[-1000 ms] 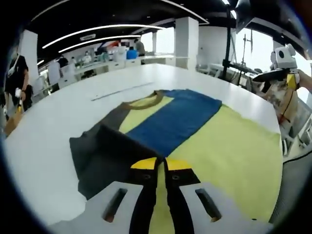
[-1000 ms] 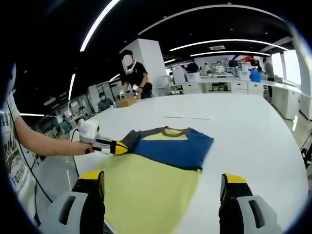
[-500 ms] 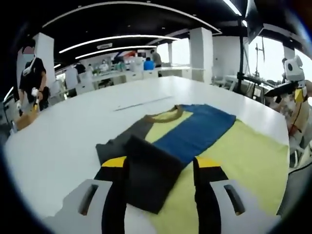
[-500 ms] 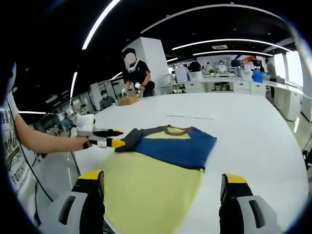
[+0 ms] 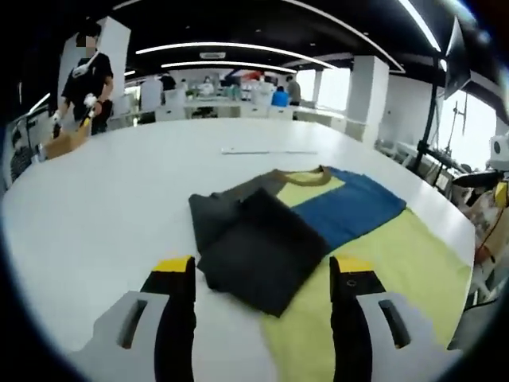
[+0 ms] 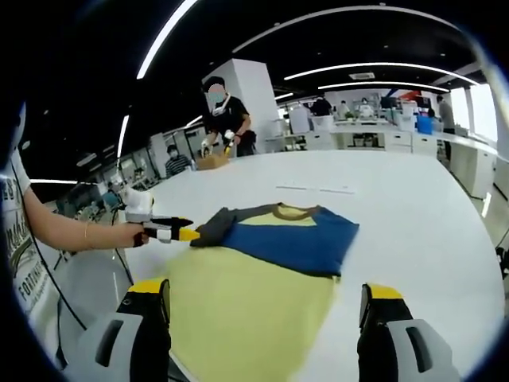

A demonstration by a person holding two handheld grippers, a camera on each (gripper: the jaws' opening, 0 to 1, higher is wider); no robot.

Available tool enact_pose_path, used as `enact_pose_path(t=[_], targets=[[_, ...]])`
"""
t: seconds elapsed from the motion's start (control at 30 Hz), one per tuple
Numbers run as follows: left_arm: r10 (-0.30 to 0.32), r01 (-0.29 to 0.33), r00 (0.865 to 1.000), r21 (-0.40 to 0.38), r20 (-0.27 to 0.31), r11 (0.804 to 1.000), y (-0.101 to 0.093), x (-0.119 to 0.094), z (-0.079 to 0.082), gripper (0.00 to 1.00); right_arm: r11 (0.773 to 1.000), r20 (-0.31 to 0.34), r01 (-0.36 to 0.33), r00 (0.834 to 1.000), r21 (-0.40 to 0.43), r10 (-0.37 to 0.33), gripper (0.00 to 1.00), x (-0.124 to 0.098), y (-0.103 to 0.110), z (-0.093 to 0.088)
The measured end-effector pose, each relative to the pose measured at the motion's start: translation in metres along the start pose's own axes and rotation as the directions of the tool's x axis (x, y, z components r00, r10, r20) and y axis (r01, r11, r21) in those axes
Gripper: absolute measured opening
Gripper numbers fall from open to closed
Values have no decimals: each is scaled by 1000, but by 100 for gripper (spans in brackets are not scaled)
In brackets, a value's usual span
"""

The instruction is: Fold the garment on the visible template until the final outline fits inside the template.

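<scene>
Two grippers, fingers apart, holding nothing: left gripper [image 5: 262,274], right gripper [image 6: 266,298] | shirt [image 5: 318,231] flat on table [image 5: 119,191] | grey sleeve [image 5: 254,243] may flop back open, fold is loose

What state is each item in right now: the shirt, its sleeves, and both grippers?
Garment: lying flat on the white table, partly folded.
Dark sleeve: folded inward over the yellow body.
Blue sleeve: folded across the chest.
Left gripper: open, holding nothing.
Right gripper: open, hovering over the hem.
</scene>
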State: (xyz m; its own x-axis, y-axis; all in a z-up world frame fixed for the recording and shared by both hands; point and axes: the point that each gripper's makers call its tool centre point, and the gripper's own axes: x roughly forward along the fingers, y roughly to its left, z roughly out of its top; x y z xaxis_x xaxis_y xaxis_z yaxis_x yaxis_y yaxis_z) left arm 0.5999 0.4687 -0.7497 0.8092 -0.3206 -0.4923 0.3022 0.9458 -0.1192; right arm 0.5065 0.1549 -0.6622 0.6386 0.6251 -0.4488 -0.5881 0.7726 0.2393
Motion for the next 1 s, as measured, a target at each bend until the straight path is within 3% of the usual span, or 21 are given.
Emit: enact_pose_path(t=[0.43, 0.57, 0.77, 1.0], targets=[[-48, 37, 996, -134, -78, 990, 0, 2, -25, 42, 1000, -10, 5, 1000, 4, -5, 98, -2, -1, -3], [-49, 39, 996, -127, -78, 991, 0, 4, -23, 34, 1000, -13, 6, 1000, 6, -6, 98, -2, -2, -5], [-39, 27, 997, -179, -64, 984, 4, 7, -19, 25, 1000, -21, 5, 1000, -1, -5, 98, -4, -3, -8], [-29, 19, 998, -192, -53, 981, 9, 5, -18, 0, 1000, -22, 15, 1000, 6, -15, 98, -6, -8, -12]])
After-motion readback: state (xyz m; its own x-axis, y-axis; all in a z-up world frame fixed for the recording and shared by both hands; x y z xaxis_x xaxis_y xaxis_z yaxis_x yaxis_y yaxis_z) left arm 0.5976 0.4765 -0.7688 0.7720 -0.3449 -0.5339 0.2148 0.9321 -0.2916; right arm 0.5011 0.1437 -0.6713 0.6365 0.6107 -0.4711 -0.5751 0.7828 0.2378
